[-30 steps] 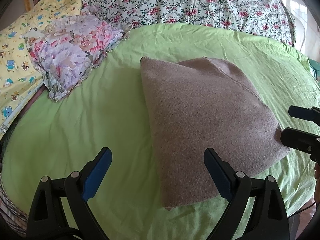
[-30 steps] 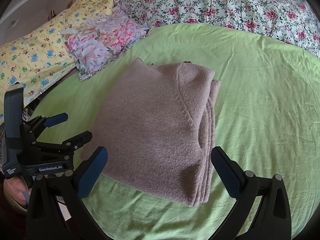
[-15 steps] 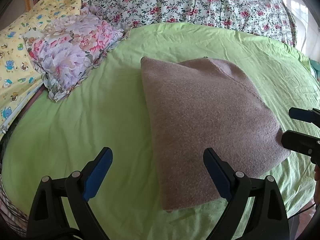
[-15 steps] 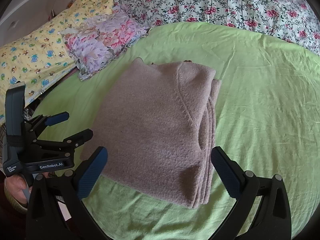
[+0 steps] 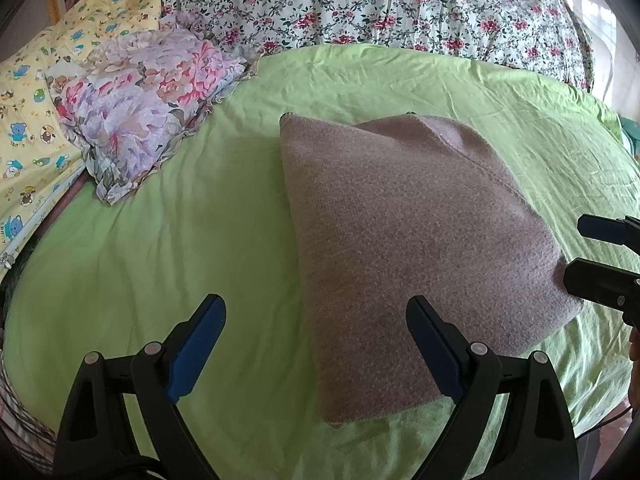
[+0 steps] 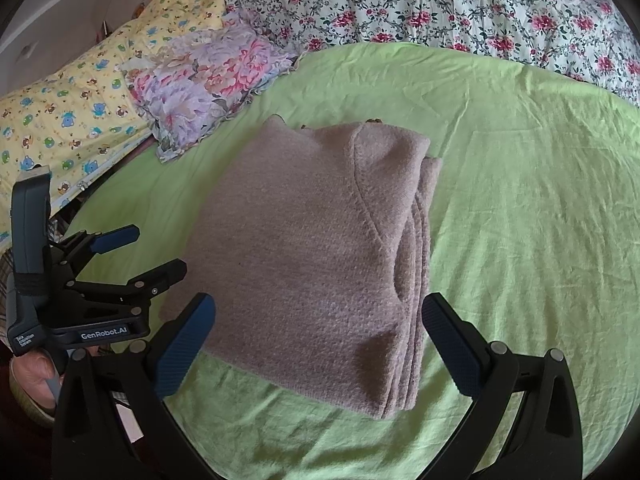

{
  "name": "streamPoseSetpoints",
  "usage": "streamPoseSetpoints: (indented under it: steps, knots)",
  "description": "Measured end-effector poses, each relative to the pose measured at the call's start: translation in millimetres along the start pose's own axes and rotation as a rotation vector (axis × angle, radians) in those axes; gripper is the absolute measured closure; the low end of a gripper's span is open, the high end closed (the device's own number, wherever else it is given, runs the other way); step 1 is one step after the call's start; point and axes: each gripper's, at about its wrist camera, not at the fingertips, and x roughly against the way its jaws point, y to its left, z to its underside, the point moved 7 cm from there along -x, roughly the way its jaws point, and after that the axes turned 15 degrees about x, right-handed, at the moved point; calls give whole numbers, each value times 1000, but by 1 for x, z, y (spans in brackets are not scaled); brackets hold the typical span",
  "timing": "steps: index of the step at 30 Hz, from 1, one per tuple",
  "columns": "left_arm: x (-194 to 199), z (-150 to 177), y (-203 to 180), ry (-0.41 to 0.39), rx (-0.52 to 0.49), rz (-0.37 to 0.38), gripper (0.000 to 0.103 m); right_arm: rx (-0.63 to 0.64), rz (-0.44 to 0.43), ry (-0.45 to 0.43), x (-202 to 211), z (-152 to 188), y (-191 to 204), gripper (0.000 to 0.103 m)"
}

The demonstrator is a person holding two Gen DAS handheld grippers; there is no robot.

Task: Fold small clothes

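Note:
A mauve knitted sweater [image 5: 404, 248] [image 6: 312, 248] lies folded into a thick stack on the green bedsheet [image 5: 180, 248] [image 6: 520, 220]. My left gripper [image 5: 316, 316] hovers open over the sweater's near left corner, its right finger above the knit. Seen from the right wrist, the left gripper [image 6: 148, 252] stands at the sweater's left edge, apart from it. My right gripper [image 6: 318, 316] is open above the sweater's near edge, with nothing held. From the left wrist, the right gripper [image 5: 576, 250] sits at the sweater's right corner.
A floral pillow [image 5: 140, 100] [image 6: 208, 84] lies at the back left beside a yellow cartoon-print quilt [image 5: 28, 128] [image 6: 76, 108]. A rose-patterned duvet [image 5: 360, 4] [image 6: 460, 4] is bunched along the back. A person's hand [image 6: 34, 372] grips the left tool.
The sweater has not moved. The left gripper has edged slightly forward along the sweater's left edge; both grippers stay open.

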Motion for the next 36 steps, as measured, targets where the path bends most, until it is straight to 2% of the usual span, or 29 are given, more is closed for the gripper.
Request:
streamPoseSetpoints:
  steps: [25, 36]
  knots:
    - [1, 0, -4, -9, -25, -4, 11, -6, -7, -8, 0, 0, -3, 0]
    - [1, -5, 0, -1, 6, -6, 11, -17, -13, -15, 3, 3, -6, 0]
